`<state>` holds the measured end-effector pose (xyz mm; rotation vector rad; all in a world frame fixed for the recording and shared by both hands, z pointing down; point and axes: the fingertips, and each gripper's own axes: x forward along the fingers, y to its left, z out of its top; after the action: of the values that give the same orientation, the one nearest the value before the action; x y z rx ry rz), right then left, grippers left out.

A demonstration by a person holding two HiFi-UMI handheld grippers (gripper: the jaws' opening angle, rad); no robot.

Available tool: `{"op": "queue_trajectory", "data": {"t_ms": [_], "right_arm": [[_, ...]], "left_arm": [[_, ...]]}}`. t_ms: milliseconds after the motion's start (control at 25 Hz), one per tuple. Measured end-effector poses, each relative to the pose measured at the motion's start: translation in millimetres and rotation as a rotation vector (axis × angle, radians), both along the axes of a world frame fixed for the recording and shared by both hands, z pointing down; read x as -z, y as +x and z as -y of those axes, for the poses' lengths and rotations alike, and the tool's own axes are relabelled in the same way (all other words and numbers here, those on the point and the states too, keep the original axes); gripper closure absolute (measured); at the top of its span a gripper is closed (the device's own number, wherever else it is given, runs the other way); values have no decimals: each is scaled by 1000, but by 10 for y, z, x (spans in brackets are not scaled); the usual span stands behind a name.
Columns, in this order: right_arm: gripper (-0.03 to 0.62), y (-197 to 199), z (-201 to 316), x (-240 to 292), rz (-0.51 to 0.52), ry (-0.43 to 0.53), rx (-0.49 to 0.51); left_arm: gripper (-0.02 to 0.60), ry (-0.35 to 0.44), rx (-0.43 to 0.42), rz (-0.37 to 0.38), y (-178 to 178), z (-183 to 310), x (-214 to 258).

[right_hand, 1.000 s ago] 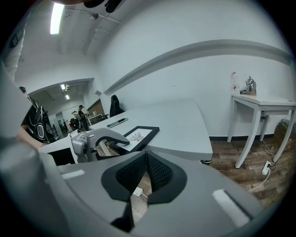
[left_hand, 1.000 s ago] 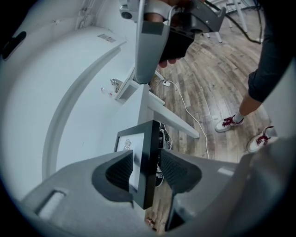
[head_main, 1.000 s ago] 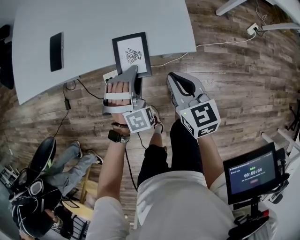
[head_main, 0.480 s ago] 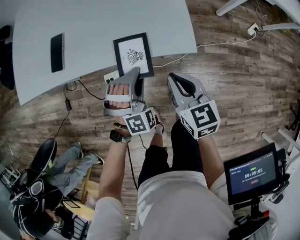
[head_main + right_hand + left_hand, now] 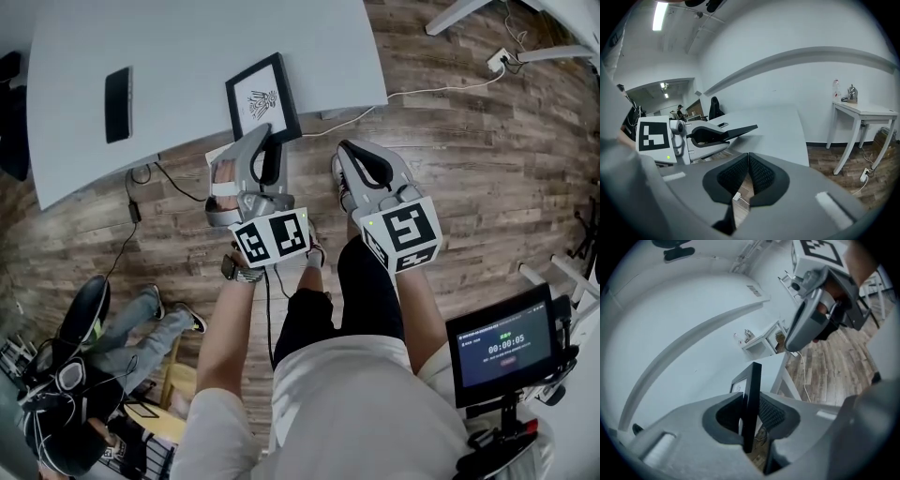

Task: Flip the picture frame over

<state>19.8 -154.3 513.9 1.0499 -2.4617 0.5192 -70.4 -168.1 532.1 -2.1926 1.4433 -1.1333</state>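
The black picture frame [image 5: 262,97], with a small drawing on white paper, is tipped up at the near edge of the grey table [image 5: 187,47]. My left gripper [image 5: 268,142] has the frame's near edge between its pads, and its jaws are closing on it. In the left gripper view the frame [image 5: 751,394] stands edge-on between the two pads of the left gripper [image 5: 750,416]. To the right, my right gripper [image 5: 341,157] hangs over the wooden floor, shut and holding nothing. In the right gripper view its pads [image 5: 759,174] meet, and the frame [image 5: 740,130] juts from the left gripper [image 5: 712,136].
A black phone [image 5: 117,91] lies on the table's left part. A power strip [image 5: 220,152] and cables lie on the floor below the table edge. A seated person's legs [image 5: 141,314] are at lower left, a screen on a stand [image 5: 502,347] at lower right, a white side table [image 5: 862,115] at the wall.
My left gripper closed on the frame's near edge, rolled and rose, and the frame tilted up off the table. The right gripper stayed put.
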Motion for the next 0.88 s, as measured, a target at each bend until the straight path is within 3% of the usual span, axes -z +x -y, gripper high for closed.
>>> {"op": "queue_trajectory", "data": {"t_ms": [400, 640, 880], "right_arm": [[589, 15, 115, 44, -7, 0, -12], [591, -68, 162, 62, 0, -13, -6], [591, -155, 181, 108, 19, -19, 2]], "left_arm": [[499, -8, 204, -488, -266, 184, 259], [500, -17, 356, -824, -509, 205, 295], [506, -36, 449, -1031, -648, 137, 254]]}}
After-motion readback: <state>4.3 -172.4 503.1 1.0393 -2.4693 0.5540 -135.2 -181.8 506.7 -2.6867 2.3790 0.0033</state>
